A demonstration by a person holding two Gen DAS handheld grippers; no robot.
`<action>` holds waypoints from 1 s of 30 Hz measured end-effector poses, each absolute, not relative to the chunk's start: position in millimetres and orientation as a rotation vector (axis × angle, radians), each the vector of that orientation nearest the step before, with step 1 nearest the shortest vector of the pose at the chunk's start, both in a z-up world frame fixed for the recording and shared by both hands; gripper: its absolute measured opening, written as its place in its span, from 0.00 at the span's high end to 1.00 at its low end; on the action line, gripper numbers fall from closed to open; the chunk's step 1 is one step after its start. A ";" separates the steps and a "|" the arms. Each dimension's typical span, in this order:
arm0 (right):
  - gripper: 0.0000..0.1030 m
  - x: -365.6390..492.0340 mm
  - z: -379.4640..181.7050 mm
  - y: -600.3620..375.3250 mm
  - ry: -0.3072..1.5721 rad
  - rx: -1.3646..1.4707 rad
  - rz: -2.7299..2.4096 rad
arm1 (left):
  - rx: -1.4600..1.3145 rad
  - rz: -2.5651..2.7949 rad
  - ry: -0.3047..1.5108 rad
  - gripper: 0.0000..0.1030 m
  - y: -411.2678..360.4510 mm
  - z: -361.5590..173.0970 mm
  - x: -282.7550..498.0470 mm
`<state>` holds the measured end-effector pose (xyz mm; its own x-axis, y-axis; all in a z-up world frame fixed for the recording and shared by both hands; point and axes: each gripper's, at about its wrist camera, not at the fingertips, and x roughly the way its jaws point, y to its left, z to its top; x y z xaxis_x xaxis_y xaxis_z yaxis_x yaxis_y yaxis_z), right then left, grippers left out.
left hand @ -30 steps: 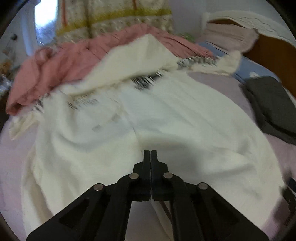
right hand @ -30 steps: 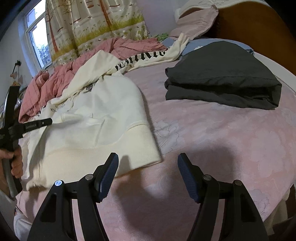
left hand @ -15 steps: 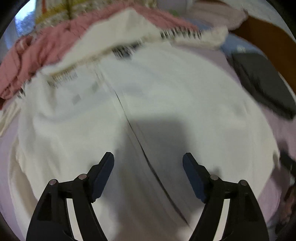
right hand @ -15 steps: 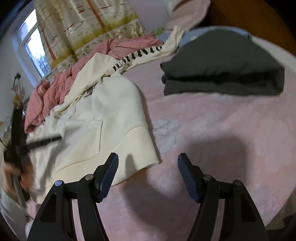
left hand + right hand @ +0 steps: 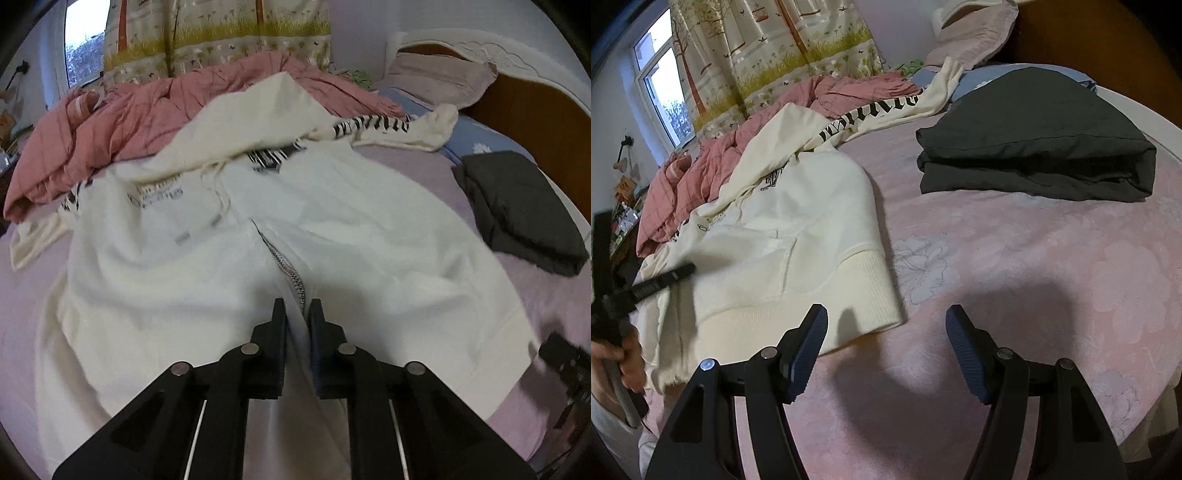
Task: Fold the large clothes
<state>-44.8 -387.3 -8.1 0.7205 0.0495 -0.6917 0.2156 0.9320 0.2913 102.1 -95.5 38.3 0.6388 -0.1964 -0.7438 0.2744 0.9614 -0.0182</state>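
- Left wrist view: the left gripper (image 5: 297, 314), spread wide half a second ago, is closing on the zipper edge (image 5: 291, 275) of the cream hoodie (image 5: 369, 236) lying ahead of it, so a fold is starting.
- Right wrist view: the right gripper (image 5: 886, 332) is staying wide and empty, with the hoodie's ribbed hem (image 5: 820, 314) just ahead-left of it and the folded dark garment (image 5: 1034, 140) far ahead-right.

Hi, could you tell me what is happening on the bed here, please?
A person is folding a cream zip hoodie spread on the pink bedsheet. The left tongs are closing on the fabric along its zipper. The right tongs hang open over bare sheet near the hem. A dark garment lies folded beside it.
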 end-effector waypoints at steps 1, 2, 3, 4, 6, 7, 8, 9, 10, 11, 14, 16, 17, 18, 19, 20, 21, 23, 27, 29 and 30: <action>0.33 -44.2 -8.0 -386.4 0.764 0.365 -0.092 | 0.074 -0.256 0.838 0.91 -91.8 43.1 111.3; 0.33 -43.2 -7.7 -384.3 0.764 0.357 -0.090 | 0.057 -0.238 0.838 0.91 -88.1 45.4 120.7; 0.33 -43.0 -7.7 -382.8 0.765 0.348 -0.091 | 0.052 -0.214 0.834 0.91 -85.6 47.3 131.4; 0.33 -42.7 -8.0 -381.2 0.767 0.337 -0.093 | 0.068 -0.186 0.832 0.91 -85.1 45.9 143.7; 0.33 -42.2 -7.9 -379.1 0.769 0.326 -0.092 | 0.091 -0.162 0.858 0.91 -84.3 33.3 164.0; 0.33 -41.6 -8.0 -379.3 0.770 0.325 -0.088 | 0.094 -0.167 0.878 0.91 -84.4 23.3 172.1; 0.33 -41.4 -8.0 -379.4 0.770 0.326 -0.086 | 0.105 -0.178 0.894 0.91 -86.9 12.2 173.8; 0.33 -40.9 -8.1 -379.9 0.770 0.328 -0.085 | 0.136 -0.185 0.914 0.90 -89.7 -1.3 174.4; 0.33 -40.4 -7.5 -380.1 0.766 0.331 -0.078 | 0.159 -0.188 0.923 0.90 -91.2 -11.5 173.3; 0.33 -40.2 -6.7 -381.4 0.761 0.335 -0.067 | 0.180 -0.182 0.918 0.89 -92.2 -21.4 170.1; 0.33 -42.7 -5.2 -378.4 0.748 0.331 -0.003 | 0.176 -0.179 0.883 0.82 -86.5 -28.2 160.7; 0.33 -40.4 -6.2 -368.1 0.771 0.303 0.088 | 0.144 -0.244 0.859 0.66 -81.1 -17.3 145.7; 0.33 -38.5 -7.3 -359.4 0.791 0.260 0.106 | 0.142 -0.282 0.827 0.62 -79.8 -9.2 133.2; 0.33 -37.7 -7.9 -352.4 0.800 0.219 0.095 | 0.157 -0.296 0.796 0.56 -79.1 -0.4 119.9; 0.33 -33.7 -9.3 -345.4 0.813 0.166 0.060 | 0.179 -0.297 0.763 0.51 -77.2 7.8 105.4; 0.34 -28.7 -11.9 -342.7 0.828 0.136 0.016 | 0.192 -0.295 0.731 0.49 -73.2 15.8 88.7; 0.37 -22.8 -14.9 -341.6 0.844 0.120 -0.014 | 0.188 -0.299 0.710 0.47 -68.0 22.3 74.4; 0.44 -12.5 -19.1 -339.7 0.867 0.109 -0.009 | 0.174 -0.287 0.675 0.46 -53.8 31.2 50.6; 0.53 -4.6 -9.3 -331.5 0.768 -0.011 -0.061 | 0.156 -0.190 0.613 0.35 -7.7 39.3 9.3; 0.53 -4.7 0.0 -326.4 0.670 -0.076 -0.035 | 0.168 -0.131 0.617 0.31 18.7 35.8 -1.9; 0.53 -3.6 0.6 -324.0 0.648 -0.109 -0.022 | 0.195 -0.098 0.627 0.31 31.1 31.3 -6.1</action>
